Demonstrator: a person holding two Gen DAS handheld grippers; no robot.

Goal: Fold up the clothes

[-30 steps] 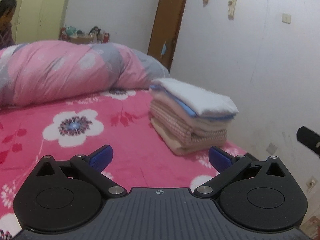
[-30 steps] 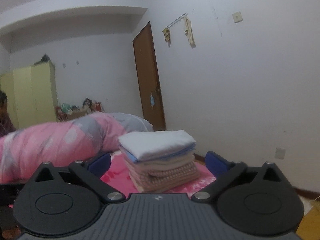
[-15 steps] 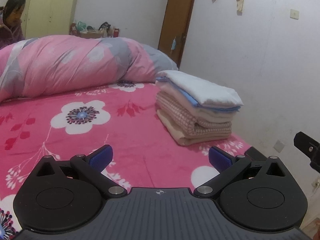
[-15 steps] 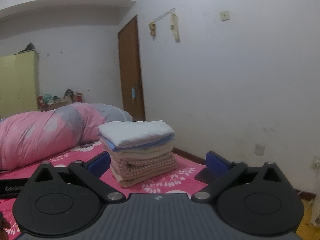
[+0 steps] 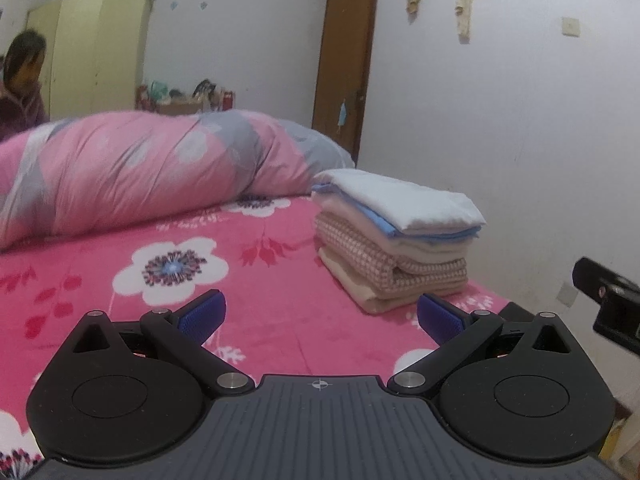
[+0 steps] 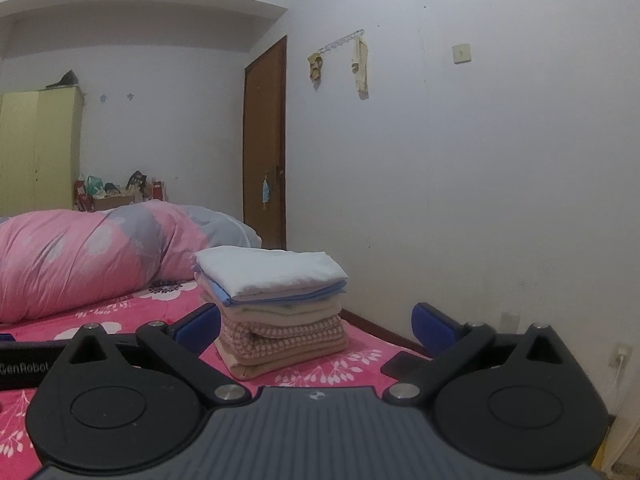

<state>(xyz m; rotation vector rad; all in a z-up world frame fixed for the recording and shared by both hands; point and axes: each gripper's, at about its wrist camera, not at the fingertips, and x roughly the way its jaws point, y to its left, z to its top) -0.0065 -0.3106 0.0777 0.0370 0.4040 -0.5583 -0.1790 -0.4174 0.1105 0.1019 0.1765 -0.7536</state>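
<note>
Left tool [image 5: 319,315] and right tool [image 6: 316,325] both spread wide, empty, above bed [image 5: 280,320] near folded stack [image 5: 394,236].

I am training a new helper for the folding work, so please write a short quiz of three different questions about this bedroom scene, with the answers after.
1. True or false: the left gripper is shut on a piece of cloth.
2. Which item lies on top of the stack of folded clothes? A) the white cloth B) the pink checked cloth C) the beige cloth
3. Fill in: the stack rests on the pink flowered ____, near the wall side.

Key
1. False. Both the left gripper and the right gripper are open and hold nothing.
2. A, the white cloth.
3. Bedsheet; the rolled quilt lies behind it.
</note>
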